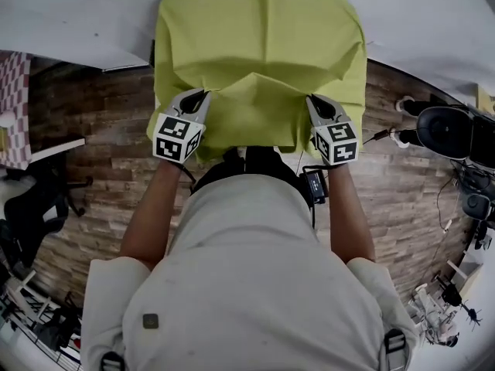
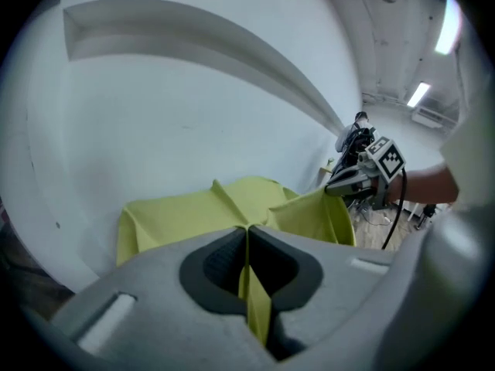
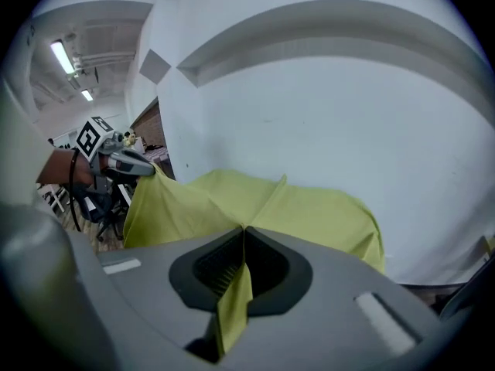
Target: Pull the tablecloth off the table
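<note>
With the left gripper (image 1: 201, 94) and right gripper (image 1: 311, 100) each clamped on a pinched fold of the thin yellow-green fabric tablecloth (image 1: 263, 37), which drapes the table ahead (near edge lifted), an uneven tug could slip a fold free or snag the far corners.

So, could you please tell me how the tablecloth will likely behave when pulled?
Probably floppy: the tablecloth creases and sags between the left gripper and right gripper. Likely light: thin pinched folds tent it up. It should drape and bunch, not slide stiffly.
</note>
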The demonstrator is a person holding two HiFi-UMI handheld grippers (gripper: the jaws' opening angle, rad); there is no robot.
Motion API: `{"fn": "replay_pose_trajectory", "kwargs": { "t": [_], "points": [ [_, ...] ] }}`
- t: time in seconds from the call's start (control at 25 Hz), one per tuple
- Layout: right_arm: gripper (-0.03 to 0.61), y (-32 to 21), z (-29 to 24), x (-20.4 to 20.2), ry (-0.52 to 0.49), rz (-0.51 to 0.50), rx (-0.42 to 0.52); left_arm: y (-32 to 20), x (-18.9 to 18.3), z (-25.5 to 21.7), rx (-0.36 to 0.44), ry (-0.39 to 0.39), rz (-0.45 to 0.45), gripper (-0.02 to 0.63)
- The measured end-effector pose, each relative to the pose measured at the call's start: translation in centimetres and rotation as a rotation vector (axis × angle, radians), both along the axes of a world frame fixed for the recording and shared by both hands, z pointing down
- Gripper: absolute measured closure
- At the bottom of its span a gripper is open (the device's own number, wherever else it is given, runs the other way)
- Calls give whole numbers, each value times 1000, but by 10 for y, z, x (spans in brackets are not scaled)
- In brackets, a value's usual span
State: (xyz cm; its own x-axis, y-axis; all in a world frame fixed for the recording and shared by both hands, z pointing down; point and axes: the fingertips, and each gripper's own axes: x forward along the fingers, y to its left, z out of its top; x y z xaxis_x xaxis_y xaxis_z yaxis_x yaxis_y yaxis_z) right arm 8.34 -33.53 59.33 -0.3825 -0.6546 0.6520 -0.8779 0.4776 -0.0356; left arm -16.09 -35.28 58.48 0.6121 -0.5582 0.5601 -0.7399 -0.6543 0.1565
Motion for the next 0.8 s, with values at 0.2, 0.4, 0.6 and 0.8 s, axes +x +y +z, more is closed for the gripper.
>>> {"fn": "replay_pose_trajectory", "kwargs": {
  "t": [0.2,0.4,0.6,0.8],
  "points": [
    [563,-6,-70,-23,-12,-19,156,-5,0,-75,136,49,34,612],
    [563,-7,-137,-29,-22,-12,294,-4,-5,-143,257,110,39,612],
    [563,3,-196,-28,-33,-19,410,1,-6,-199,350,161,41,611],
    [562,19,-244,-26,-66,-66,508,13,-2,-241,427,157,24,611]
  ]
}}
